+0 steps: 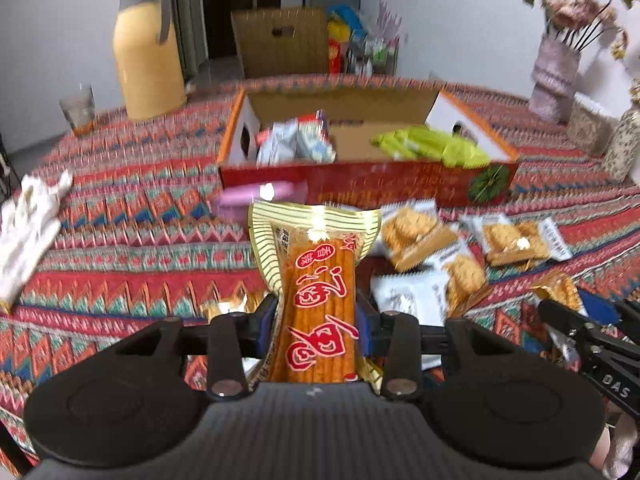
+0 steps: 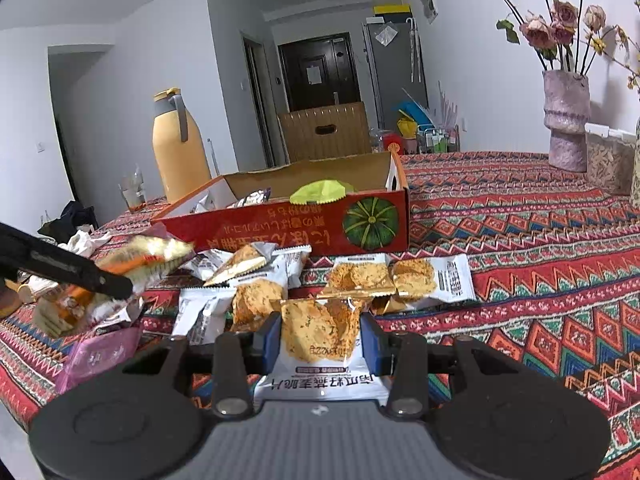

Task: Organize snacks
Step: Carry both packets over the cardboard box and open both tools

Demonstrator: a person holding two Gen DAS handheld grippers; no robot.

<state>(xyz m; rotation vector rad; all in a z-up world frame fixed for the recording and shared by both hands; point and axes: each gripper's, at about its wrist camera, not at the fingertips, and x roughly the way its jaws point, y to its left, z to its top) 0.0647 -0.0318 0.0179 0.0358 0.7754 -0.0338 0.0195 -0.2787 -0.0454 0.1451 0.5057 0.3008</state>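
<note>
Orange and gold foil fills the left claw [image 1: 316, 322]: its blue pads are pressed against both sides of a long spicy-stick packet [image 1: 318, 292], which stands up between them, clear of the patterned surface [image 1: 140, 248]. In the right claw [image 2: 320, 340] a white oat-crisp packet [image 2: 320, 344] sits gripped the same way, pads tight on its two edges, the printed end lying back toward the claw's body.

Just beyond both claws lies a loose heap of more white crisp packets [image 2: 404, 280], some overlapping, all flat on the cloth. Left of the right claw rests a pink translucent pouch [image 2: 100, 354], and past it the left claw shows as a dark bar carrying its orange packet; that part of the view is blurred, so what lies under it could be more wrappers.

Farther ahead stands the open red cardboard box [image 1: 360, 184], a green pumpkin printed on its front wall. Inside, white-and-blue packets [image 1: 298, 142] lie toward the left end and lime-green packets [image 1: 432, 146] toward the right. Behind the box, to the left, are a yellow thermos jug [image 2: 180, 152] and a drinking glass [image 1: 78, 110]; far to the right stands a pale vase of dried roses [image 2: 566, 120].
</note>
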